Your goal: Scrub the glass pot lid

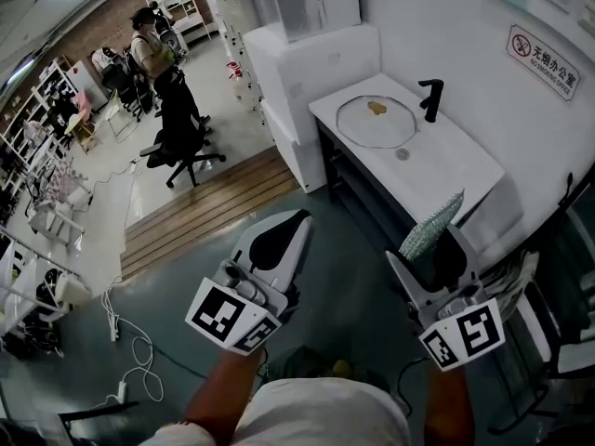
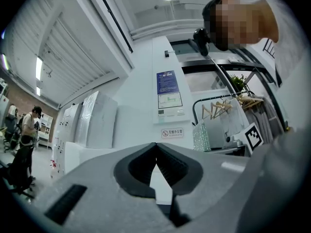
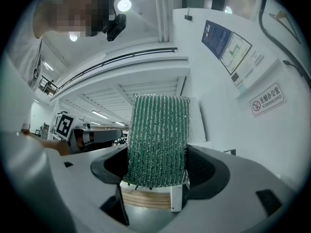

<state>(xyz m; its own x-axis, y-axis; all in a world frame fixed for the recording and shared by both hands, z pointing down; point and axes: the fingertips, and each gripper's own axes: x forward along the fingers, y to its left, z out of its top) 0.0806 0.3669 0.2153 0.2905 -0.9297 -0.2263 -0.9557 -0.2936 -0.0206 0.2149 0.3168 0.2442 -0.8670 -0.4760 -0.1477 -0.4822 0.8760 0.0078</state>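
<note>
Sponge (image 1: pixel 430 226) pinched in my right hand-held gripper (image 1: pixel 435 249), left hand-held gripper (image 1: pixel 299 219) pressed together, I'd lay it flat on the lid's (image 1: pixel 376 124) stain (image 1: pixel 376 108).

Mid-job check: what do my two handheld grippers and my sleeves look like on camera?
The left gripper and right gripper are pale grey, wedge-shaped two-jaw tools with black ribbed pads lining the jaws. Each carries a white cube with black square markers, left cube and right cube. The person wears a white top; no long sleeves show.
</note>
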